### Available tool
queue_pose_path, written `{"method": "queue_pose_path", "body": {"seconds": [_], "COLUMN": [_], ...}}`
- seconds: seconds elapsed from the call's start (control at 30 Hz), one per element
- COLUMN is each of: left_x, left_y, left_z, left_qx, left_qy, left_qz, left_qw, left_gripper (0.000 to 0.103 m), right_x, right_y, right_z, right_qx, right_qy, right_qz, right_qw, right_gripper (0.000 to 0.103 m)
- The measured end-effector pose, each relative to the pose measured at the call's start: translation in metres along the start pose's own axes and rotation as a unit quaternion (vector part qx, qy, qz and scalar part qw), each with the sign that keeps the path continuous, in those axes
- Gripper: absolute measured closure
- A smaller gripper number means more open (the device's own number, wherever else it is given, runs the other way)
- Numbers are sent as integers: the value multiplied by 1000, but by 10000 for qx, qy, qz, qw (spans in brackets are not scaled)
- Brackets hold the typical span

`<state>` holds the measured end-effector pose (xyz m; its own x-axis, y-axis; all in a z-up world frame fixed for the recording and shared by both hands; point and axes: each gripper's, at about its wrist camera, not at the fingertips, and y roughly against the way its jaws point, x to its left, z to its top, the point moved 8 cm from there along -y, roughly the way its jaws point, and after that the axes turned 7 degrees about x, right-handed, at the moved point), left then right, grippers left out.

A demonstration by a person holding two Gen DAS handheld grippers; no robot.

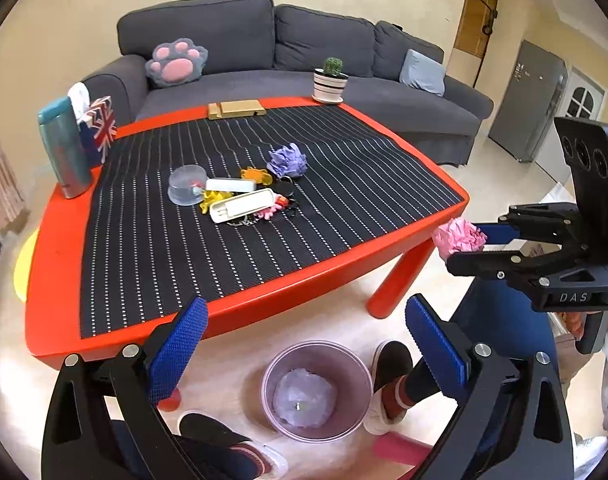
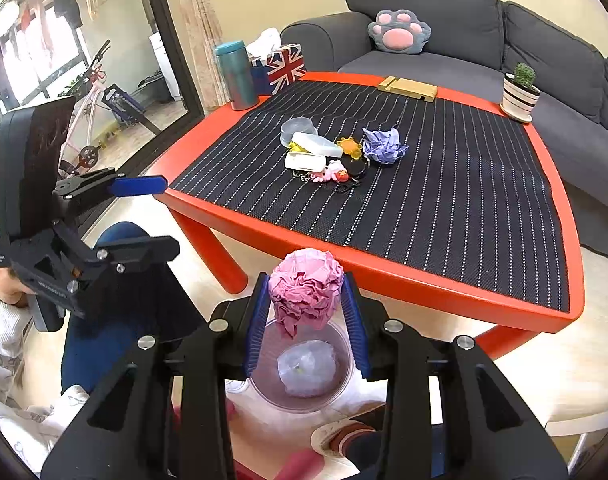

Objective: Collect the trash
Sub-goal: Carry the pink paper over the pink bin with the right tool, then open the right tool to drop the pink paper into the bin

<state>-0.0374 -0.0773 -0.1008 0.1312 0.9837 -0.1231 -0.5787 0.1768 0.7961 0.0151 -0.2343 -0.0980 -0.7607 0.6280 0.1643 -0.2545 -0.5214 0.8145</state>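
Right wrist: right gripper (image 2: pixel 305 312) pinches pink paper wad (image 2: pixel 305 286).

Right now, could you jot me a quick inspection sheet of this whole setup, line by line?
Surface: red table covered by a black striped mat.
Job's things: pink paper wad held above the bin on the floor; a pale wad lies inside. Purple paper wad sits on the mat.
Clutter: keychains and white cases, teal bottle, flag tissue box, potted cactus, wooden stand.
Grippers: right gripper jaws closed on the pink wad; left gripper jaws open, empty.
Cables: nothing seen.
Surroundings: grey sofa, paw cushion.
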Motion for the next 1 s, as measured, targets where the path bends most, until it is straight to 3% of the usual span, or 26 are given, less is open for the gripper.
{"method": "queue_pose_path", "body": {"seconds": [0.6, 0.7, 0.77, 0.83, 1.0], "left_x": [26, 26, 26, 25, 25], "left_y": [9, 9, 9, 9, 6], "left_z": [-7, -7, -7, -8, -9], "left_qx": [-46, -54, -58, -47, -14], "left_qy": [242, 249, 245, 227, 222], "left_qz": [149, 158, 162, 166, 160], "left_qw": [9996, 9996, 9996, 9996, 9996], "left_gripper": [8, 8, 8, 8, 8], "right_x": [35, 39, 38, 35, 25], "right_y": [-17, -20, -20, -17, -16], "right_z": [-5, -6, -5, -2, 1], "right_qx": [196, 226, 196, 68, 21], "right_qy": [304, 347, 318, 249, 65], "right_qz": [414, 479, 473, 408, 295], "right_qw": [9985, 9980, 9982, 9988, 9995], "right_gripper": [67, 63, 33, 16, 7]}}
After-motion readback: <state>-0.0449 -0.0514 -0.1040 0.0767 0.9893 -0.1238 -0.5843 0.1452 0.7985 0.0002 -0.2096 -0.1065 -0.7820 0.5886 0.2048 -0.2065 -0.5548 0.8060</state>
